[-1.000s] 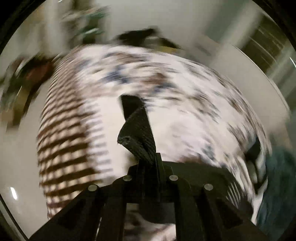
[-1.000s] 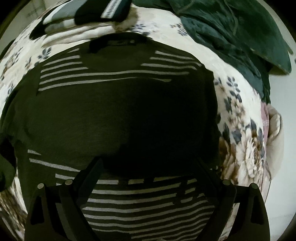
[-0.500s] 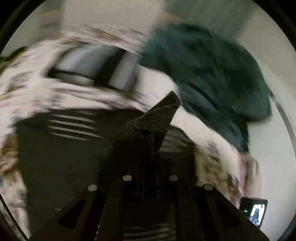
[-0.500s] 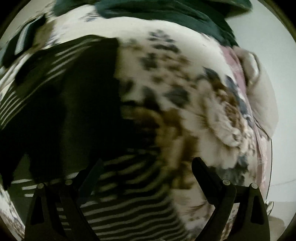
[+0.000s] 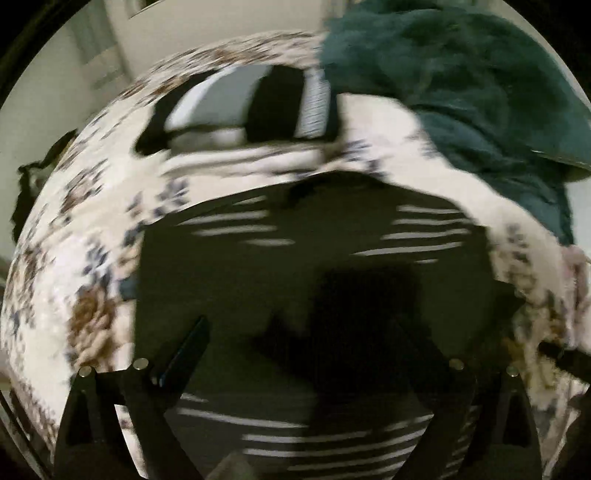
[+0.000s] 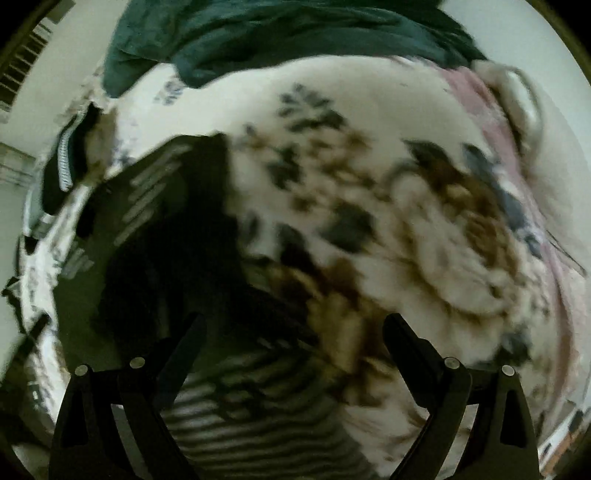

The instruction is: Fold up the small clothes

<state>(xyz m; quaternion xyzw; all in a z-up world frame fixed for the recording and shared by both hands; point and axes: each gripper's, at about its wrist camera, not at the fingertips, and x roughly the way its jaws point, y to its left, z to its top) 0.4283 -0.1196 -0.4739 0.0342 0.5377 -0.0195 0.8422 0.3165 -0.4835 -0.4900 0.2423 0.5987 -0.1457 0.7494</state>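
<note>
A black garment with thin white stripes (image 5: pixel 229 280) lies spread on a floral bedspread (image 5: pixel 74 266). My left gripper (image 5: pixel 299 332) hovers over its middle with both fingers wide apart and nothing between them. My right gripper (image 6: pixel 295 328) is open and empty over the garment's right edge (image 6: pixel 155 251), where dark cloth meets the bedspread (image 6: pixel 424 258). Both views are blurred by motion.
A dark green blanket (image 5: pixel 461 85) is heaped at the far right of the bed; it also shows in the right wrist view (image 6: pixel 277 33). A folded grey, black and white garment (image 5: pixel 240 107) lies beyond the striped one. Pink cloth (image 6: pixel 480 92) lies at the bed's right edge.
My left gripper held a black cloth corner, swung over the garment and has now opened, releasing it. My right gripper has shifted right, from the garment's middle to its right edge.
</note>
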